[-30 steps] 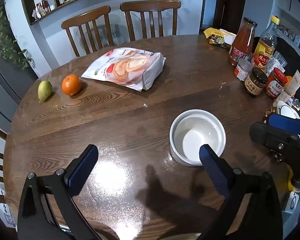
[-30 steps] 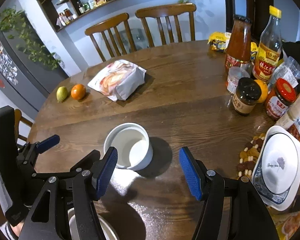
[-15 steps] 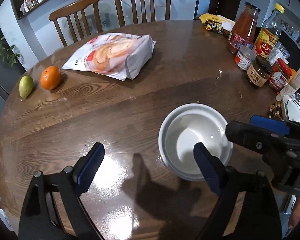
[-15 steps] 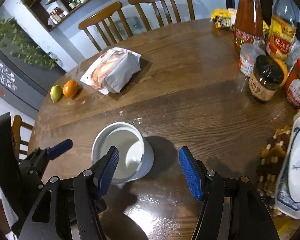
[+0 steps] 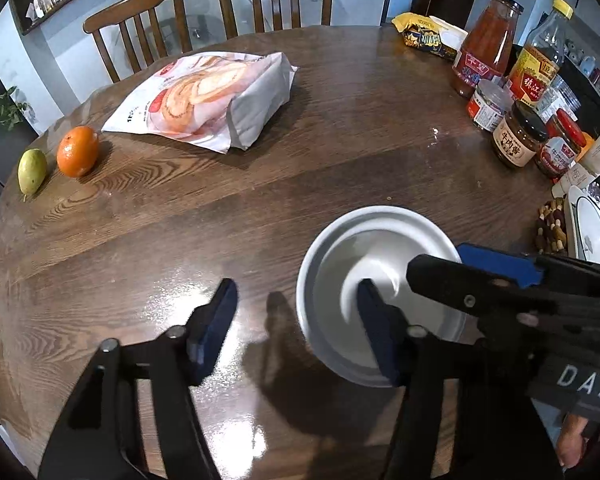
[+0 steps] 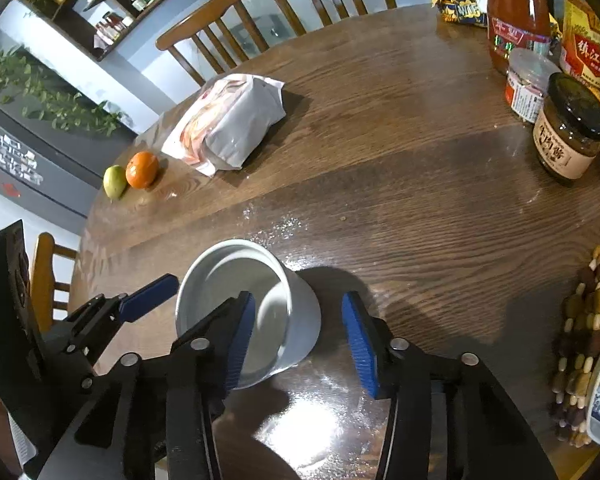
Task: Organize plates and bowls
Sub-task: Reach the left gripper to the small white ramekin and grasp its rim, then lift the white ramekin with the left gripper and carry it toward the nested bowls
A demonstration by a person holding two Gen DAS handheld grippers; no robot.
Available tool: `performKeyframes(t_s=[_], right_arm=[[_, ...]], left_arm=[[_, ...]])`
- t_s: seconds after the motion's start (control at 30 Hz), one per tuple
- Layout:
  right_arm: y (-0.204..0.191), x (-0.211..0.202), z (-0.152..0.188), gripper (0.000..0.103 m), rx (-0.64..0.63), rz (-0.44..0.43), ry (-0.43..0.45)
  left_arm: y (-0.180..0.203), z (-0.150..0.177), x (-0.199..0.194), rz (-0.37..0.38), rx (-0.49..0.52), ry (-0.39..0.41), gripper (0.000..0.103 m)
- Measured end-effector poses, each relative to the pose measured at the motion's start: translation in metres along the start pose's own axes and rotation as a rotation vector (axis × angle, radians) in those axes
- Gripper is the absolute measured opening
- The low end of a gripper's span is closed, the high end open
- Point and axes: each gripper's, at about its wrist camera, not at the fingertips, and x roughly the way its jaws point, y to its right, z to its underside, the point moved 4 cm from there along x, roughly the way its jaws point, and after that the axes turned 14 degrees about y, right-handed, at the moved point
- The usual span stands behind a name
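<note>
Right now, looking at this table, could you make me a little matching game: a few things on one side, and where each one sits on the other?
Things:
1. white bowl
2. orange
3. bread bag
4. brown jar

Places:
A. beside the pear
B. among the bottles at the right
C. between both grippers' fingers
D. near the chairs

Pairs: 1-C, 2-A, 3-D, 4-B

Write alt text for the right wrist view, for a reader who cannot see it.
An open right gripper straddles the near wall of a white bowl on a round wooden table, one finger over the inside and one outside. The left gripper approaches from the left. Behind lie a snack bag, an orange and jars.
</note>
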Motion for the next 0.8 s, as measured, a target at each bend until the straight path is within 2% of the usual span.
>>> performKeyframes(t_s=[0.07,0.13,0.27,0.33,0.47,0.5,0.8], right_arm=[[-0.001,0.002,0.001,0.043,-0.002,-0.003,-0.004],[-0.002,0.004,0.001,0.034,-0.005,-0.007,-0.010],[-0.002,0.006,0.002,0.029,-0.015,0.003,-0.020],[-0.002,0.008,0.004,0.024,-0.017,0.001,-0.028],[-0.003,0.010,0.005,0.021,-0.025,0.002,-0.034],[-0.003,0.010,0.005,0.021,-0.028,0.003,-0.034],[-0.002,0.011,0.004,0.019,-0.025,0.007,-0.027]], left_arm=[[0.001,0.001,0.002,0.002,0.000,-0.007,0.054],[0.002,0.002,0.003,0.002,0.004,-0.013,0.054],[0.002,0.004,0.006,0.007,-0.001,-0.031,0.041],[0.001,0.006,0.010,0.011,-0.008,-0.047,0.040],[0.001,0.006,0.011,0.015,-0.018,-0.053,0.038],[0.001,0.006,0.012,0.017,-0.020,-0.055,0.031],[0.009,0.006,0.019,0.049,-0.031,-0.086,0.016]])
